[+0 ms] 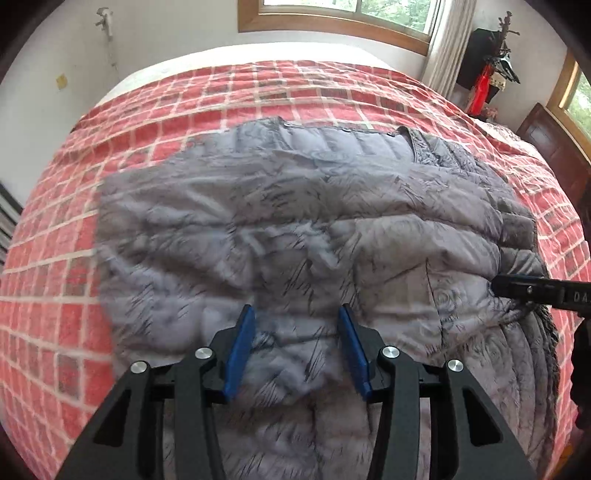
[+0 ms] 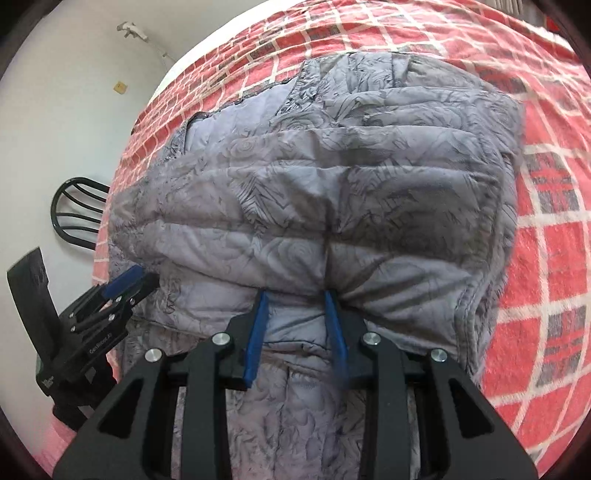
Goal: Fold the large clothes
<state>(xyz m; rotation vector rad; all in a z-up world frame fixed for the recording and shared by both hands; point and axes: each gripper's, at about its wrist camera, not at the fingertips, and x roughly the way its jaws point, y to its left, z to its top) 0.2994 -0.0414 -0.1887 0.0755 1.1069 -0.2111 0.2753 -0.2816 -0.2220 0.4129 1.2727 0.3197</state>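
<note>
A grey quilted puffer jacket [image 1: 295, 229] with a rose print lies on a red checked bedspread [image 1: 66, 258], partly folded over itself. My left gripper [image 1: 297, 317] hovers over its near part, its blue fingers [image 1: 242, 347] apart with fabric between them, not pinched. My right gripper [image 2: 297, 295] has its blue fingers [image 2: 258, 325] pressed into a bunched fold of the jacket [image 2: 332, 184], gripping its edge. The left gripper also shows in the right wrist view [image 2: 122, 280], at the jacket's left edge. The right gripper's tip shows in the left wrist view [image 1: 517, 286].
The bed [image 1: 184, 62] fills both views. A white wall with a window [image 1: 351, 14] and curtain is behind. A dark coat stand with a red item [image 1: 487, 81] stands at the right. A black chair back [image 2: 77, 206] is left of the bed.
</note>
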